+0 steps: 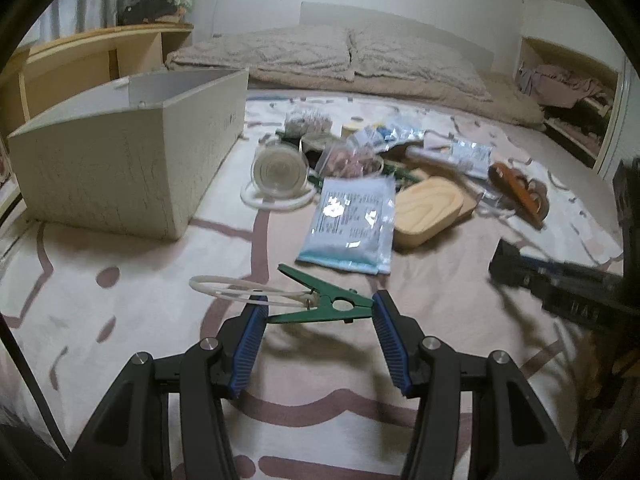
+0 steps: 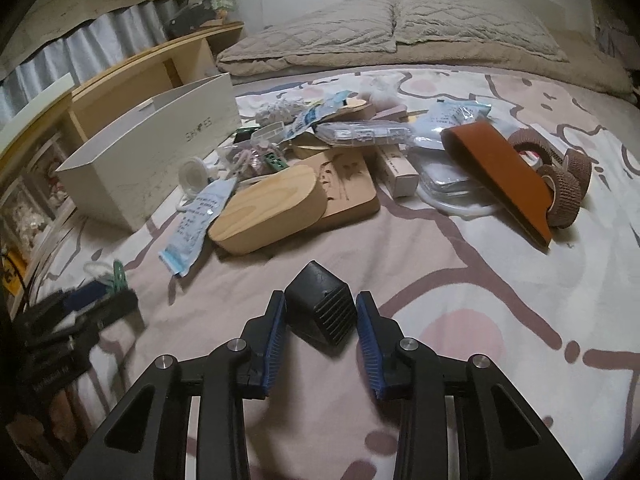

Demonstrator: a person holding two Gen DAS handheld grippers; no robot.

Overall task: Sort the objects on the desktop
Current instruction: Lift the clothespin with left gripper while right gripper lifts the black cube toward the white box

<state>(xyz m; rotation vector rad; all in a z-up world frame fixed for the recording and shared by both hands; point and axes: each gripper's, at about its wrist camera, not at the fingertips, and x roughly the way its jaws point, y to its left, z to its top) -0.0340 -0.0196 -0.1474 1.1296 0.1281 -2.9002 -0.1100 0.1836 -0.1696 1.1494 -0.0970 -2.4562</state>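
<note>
A green clip with a white ring tied to it lies between my left gripper's blue pads, which touch its ends. My right gripper is shut on a black ribbed block, held just above the patterned bedspread. A white open box stands at the left; it also shows in the right wrist view. A pile of objects lies beyond: a blue-white packet, a wooden lid, a brown sleeve, tape rolls.
The right gripper shows at the right edge of the left wrist view; the left gripper shows at the left in the right wrist view. Pillows and a wooden shelf lie behind.
</note>
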